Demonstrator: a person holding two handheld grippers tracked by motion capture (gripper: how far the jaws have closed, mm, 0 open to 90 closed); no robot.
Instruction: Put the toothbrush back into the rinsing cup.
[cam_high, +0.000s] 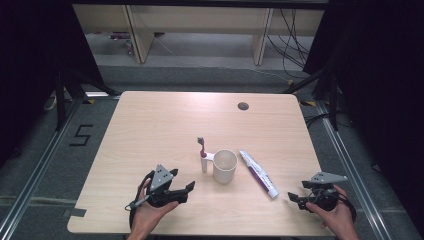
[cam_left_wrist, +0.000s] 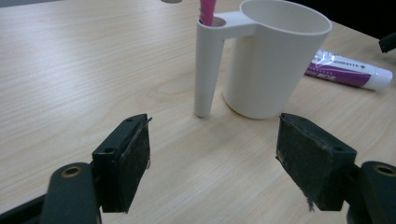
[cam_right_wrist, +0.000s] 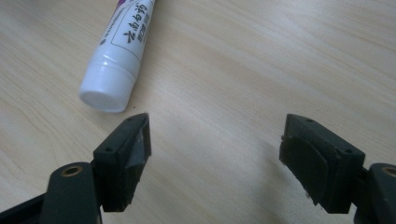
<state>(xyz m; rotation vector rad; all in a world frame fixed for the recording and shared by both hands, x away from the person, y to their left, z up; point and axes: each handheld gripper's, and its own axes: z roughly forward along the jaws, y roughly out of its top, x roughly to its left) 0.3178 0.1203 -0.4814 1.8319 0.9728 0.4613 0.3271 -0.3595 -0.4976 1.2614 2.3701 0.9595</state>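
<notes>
White and untouched, the cup (cam_high: 225, 166) stands mid-table with a pink toothbrush (cam_high: 201, 146) in its handle slot, toothpaste tube (cam_high: 258, 172) lying just beside it. Left gripper (cam_high: 190, 186) and right gripper (cam_high: 291, 196) (jaws spread, empty) rest near; nothing looks begun.

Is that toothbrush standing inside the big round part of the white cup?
No, the toothbrush stands in the narrow tube on the side of the white cup, and the wide bowl looks empty.
</notes>
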